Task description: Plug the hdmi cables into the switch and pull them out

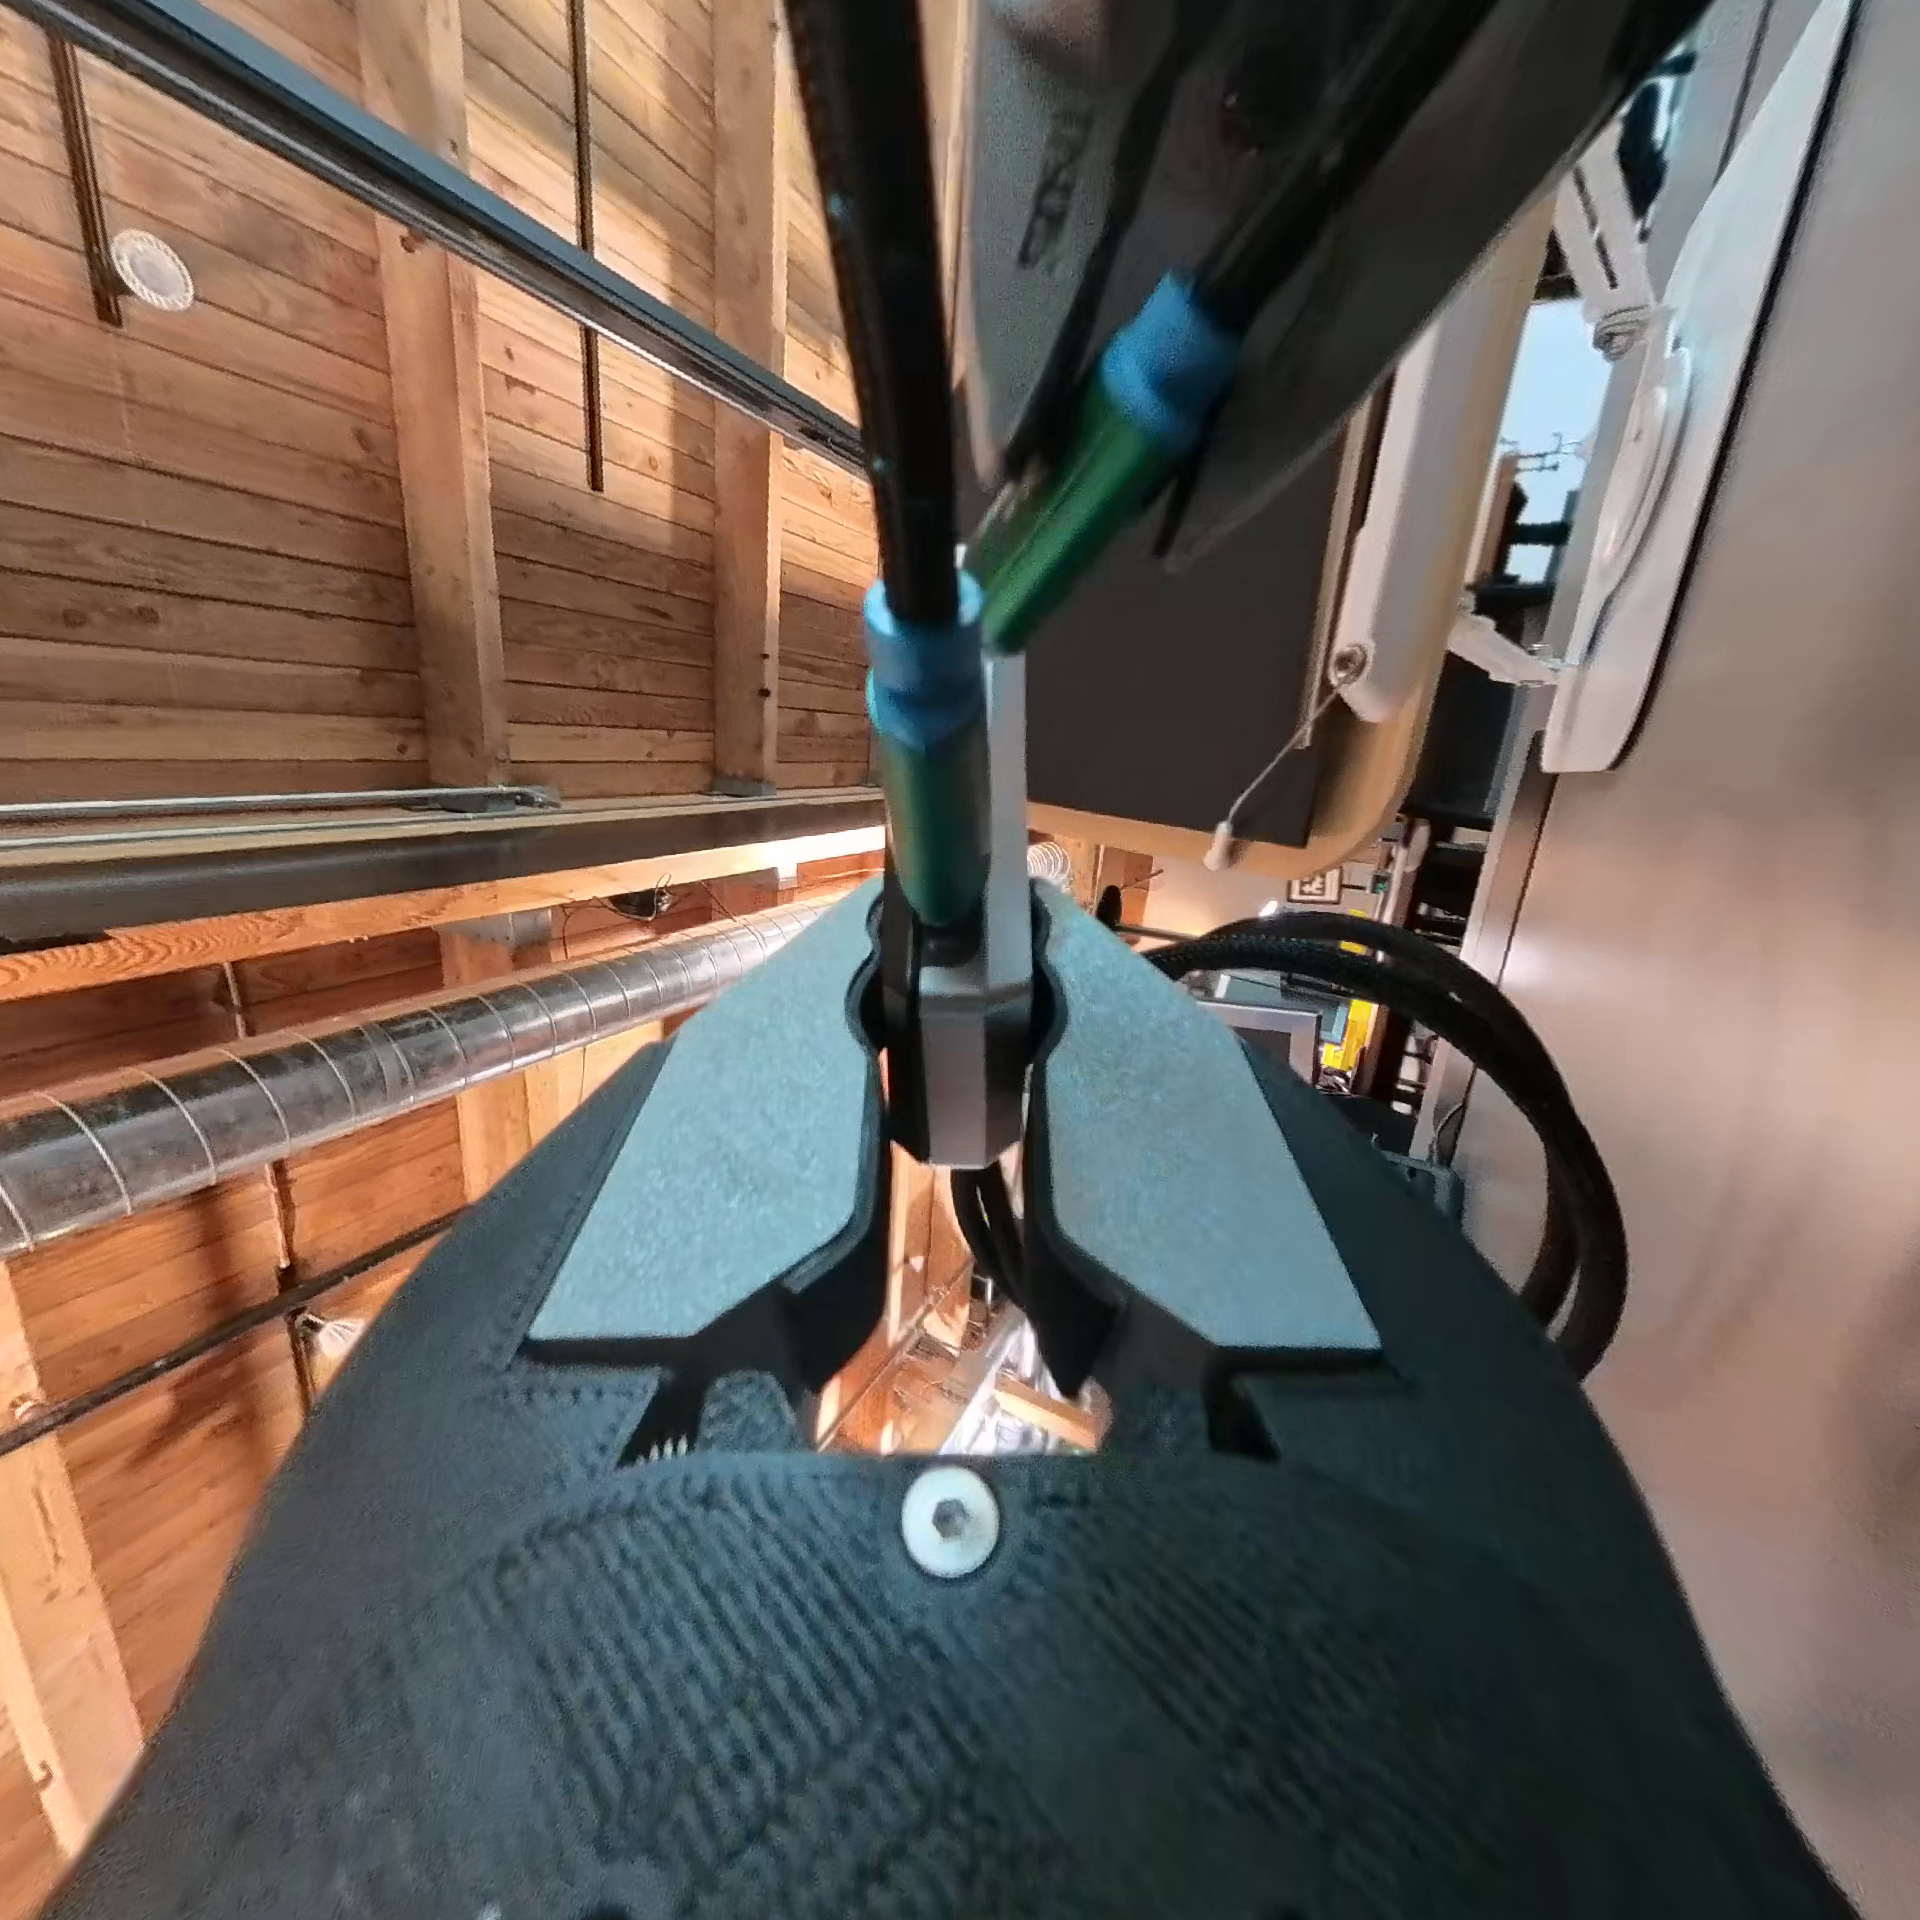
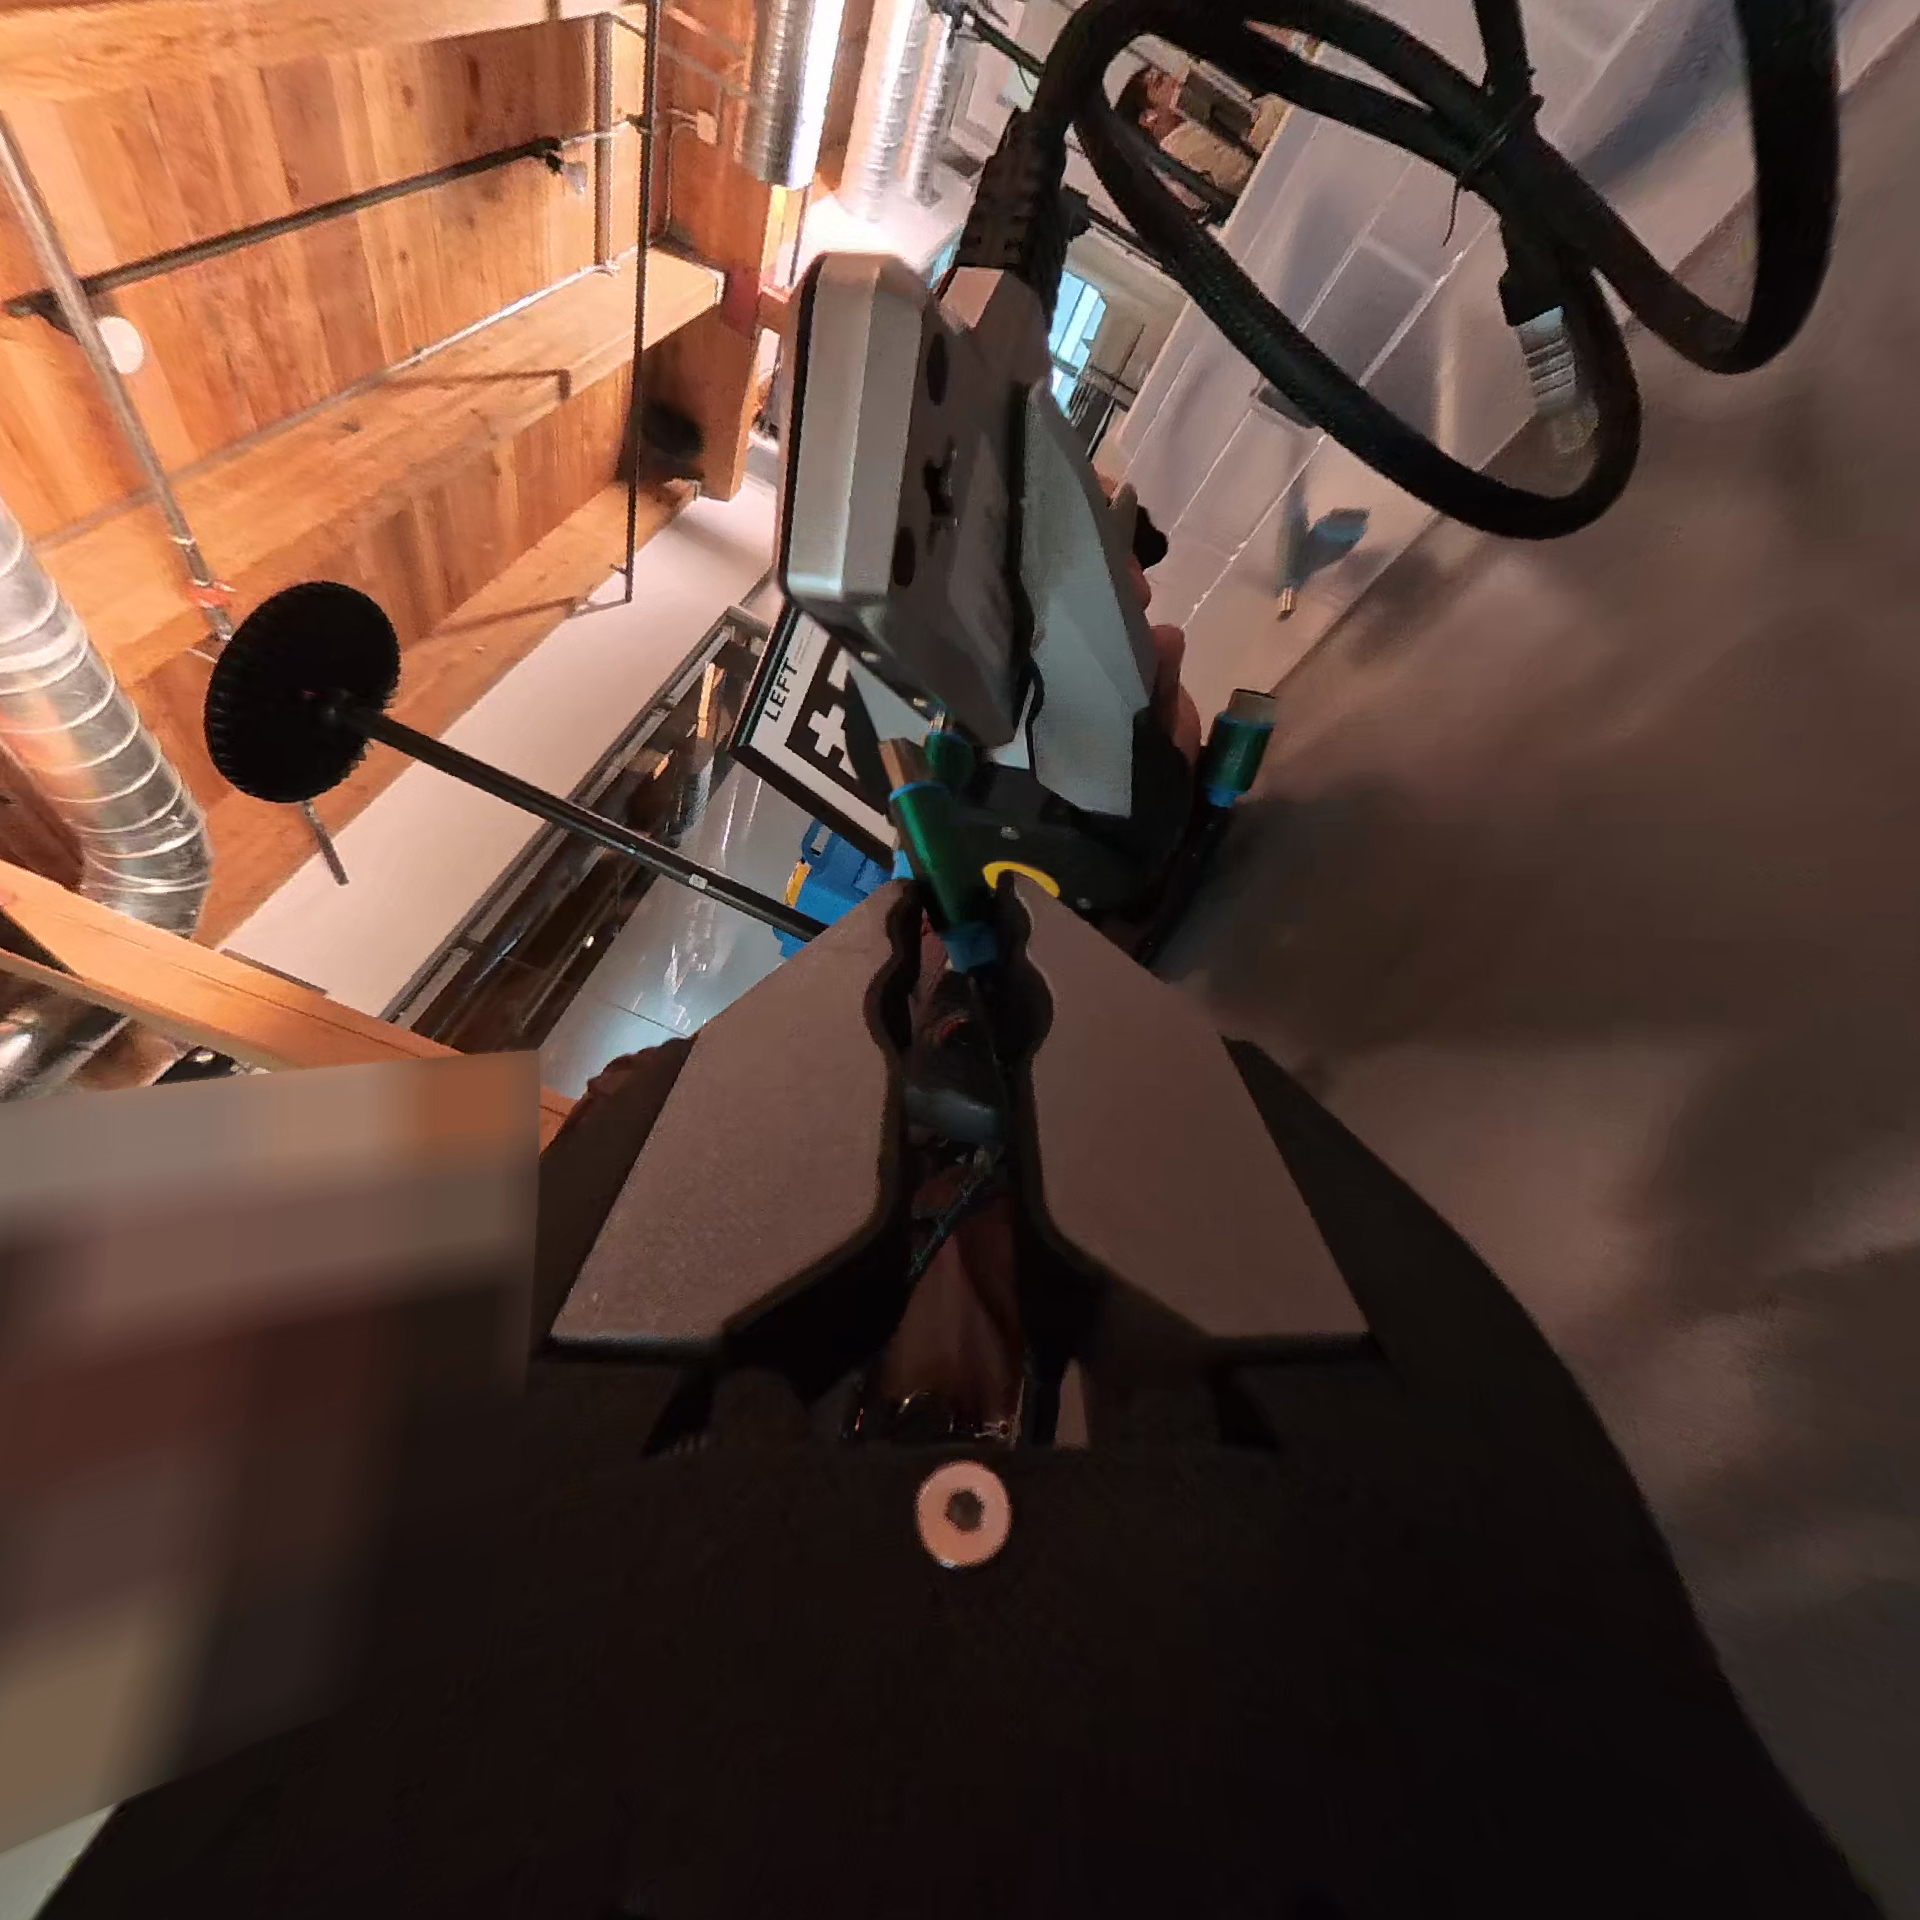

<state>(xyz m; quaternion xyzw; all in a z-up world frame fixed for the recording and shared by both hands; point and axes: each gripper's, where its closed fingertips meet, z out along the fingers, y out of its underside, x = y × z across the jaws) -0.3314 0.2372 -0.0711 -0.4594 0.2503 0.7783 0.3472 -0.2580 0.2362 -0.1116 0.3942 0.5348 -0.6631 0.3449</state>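
Wooden planks and beams (image 1: 312,468) fill the left half of the left wrist view, with a ribbed metal duct (image 1: 364,1070) running across the lower left. At frame centre the left gripper (image 1: 956,997) is clamped on the silver HDMI switch (image 1: 961,1070), seen edge-on, its grey fingers (image 1: 748,1132) pressing both flat faces. One green-and-blue HDMI plug (image 1: 920,769) sits seated in the switch, just above the fingertips, its black cable rising to the top edge. Just right of it, a second green HDMI plug (image 1: 1091,488) hangs at a slant, its metal tip close to the switch edge; contact cannot be told. Braided black cable loops (image 1: 1538,1122) lie at right, against a grey wall.

Right wrist view: wood ceiling (image 2: 312,364) at upper left, a black disc on a rod (image 2: 301,691) at mid left. Centre, the right gripper (image 2: 961,930) pinches the second plug (image 2: 940,873) by its blue collar. Beyond it, the switch (image 2: 894,488) shows its broad silver face, gripped by the other claw (image 2: 1081,623). Upper right, cable loops (image 2: 1455,343) hang; a loose green plug (image 2: 1242,743) sits at mid right.
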